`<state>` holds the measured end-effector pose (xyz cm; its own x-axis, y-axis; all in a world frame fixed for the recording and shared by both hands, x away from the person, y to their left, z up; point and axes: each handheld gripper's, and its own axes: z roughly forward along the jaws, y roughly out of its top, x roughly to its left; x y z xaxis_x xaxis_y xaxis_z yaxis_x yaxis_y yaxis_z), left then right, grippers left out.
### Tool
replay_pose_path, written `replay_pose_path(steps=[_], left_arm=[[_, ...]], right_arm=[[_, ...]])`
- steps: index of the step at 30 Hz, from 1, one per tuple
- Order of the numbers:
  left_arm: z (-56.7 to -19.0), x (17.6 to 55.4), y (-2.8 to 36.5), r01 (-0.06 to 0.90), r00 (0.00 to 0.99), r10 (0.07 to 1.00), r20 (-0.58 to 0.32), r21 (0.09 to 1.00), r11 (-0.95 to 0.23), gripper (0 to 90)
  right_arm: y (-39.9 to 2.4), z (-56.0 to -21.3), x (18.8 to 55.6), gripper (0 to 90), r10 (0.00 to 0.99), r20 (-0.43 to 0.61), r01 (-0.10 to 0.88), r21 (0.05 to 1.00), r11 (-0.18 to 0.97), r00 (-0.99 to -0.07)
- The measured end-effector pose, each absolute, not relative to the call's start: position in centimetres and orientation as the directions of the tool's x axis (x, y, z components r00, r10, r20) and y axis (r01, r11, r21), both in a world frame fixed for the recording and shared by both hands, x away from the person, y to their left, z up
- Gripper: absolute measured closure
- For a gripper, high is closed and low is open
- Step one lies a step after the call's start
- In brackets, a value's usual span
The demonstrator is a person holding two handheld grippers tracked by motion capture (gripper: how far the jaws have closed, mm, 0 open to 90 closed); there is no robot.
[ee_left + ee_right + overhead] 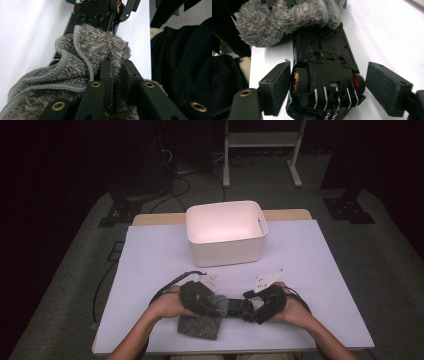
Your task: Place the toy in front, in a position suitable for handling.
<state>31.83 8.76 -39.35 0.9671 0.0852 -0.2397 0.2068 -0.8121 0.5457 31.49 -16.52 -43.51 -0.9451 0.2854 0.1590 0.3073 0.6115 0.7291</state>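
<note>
A grey fuzzy cloth [199,326] lies near the table's front edge, and one bunched corner is lifted off it. My left gripper [220,306] is shut on that corner; in the left gripper view the two black jaws [117,65] pinch a fold of the cloth [100,47]. Just beyond the cloth a black toy car [96,12] lies underside up. My right gripper [255,308] faces it from the right. Seen from the right gripper view, that gripper [329,68] is open with the car [322,50] between its pads, the right pad [387,87] standing apart from the red wheel. The cloth [279,17] drapes over the car's far end.
A white plastic bin [227,245] with nothing in it stands at the middle back of the white table [150,255]. Bare tabletop stretches to the left and right of it. The person's dark clothing [180,65] is close behind the front edge.
</note>
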Motion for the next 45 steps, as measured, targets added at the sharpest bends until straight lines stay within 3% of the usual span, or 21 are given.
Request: replay_pose_path(steps=[9,22,27,35,36,45], left_arm=[[-40.5,31.3,8.9,0.218,0.961,0.085,-0.262,0.535,-0.816,80.4],[-39.2,31.6,8.1,0.200,0.968,0.071,-0.242,0.565,-0.800,80.1],[-38.6,32.1,6.1,0.174,0.972,0.042,-0.231,0.586,-0.792,80.1],[-40.2,32.5,3.2,0.144,0.969,0.002,-0.246,0.561,-0.816,80.0],[-40.3,32.3,3.1,0.140,0.970,0.001,-0.243,0.557,-0.819,80.1],[-40.1,32.5,6.3,0.193,0.969,0.068,-0.239,0.552,-0.811,79.4]], right_arm=[[-15.6,-45.1,30.7,17.1,0.268,0.130,0.281,0.691,0.666,-0.955],[-16.3,-45.5,30.5,22.2,0.241,0.130,0.263,0.688,0.676,-0.962],[-16.0,-45.2,30.2,23.4,0.196,0.031,0.163,0.689,0.706,-0.980],[-16.3,-45.7,30.1,23.4,0.202,0.042,0.171,0.709,0.684,-0.979],[-16.4,-46.0,30.0,23.5,0.185,0.000,0.131,0.704,0.698,-0.983],[-16.5,-46.0,30.1,23.5,0.195,0.034,0.160,0.720,0.676,-0.980]])
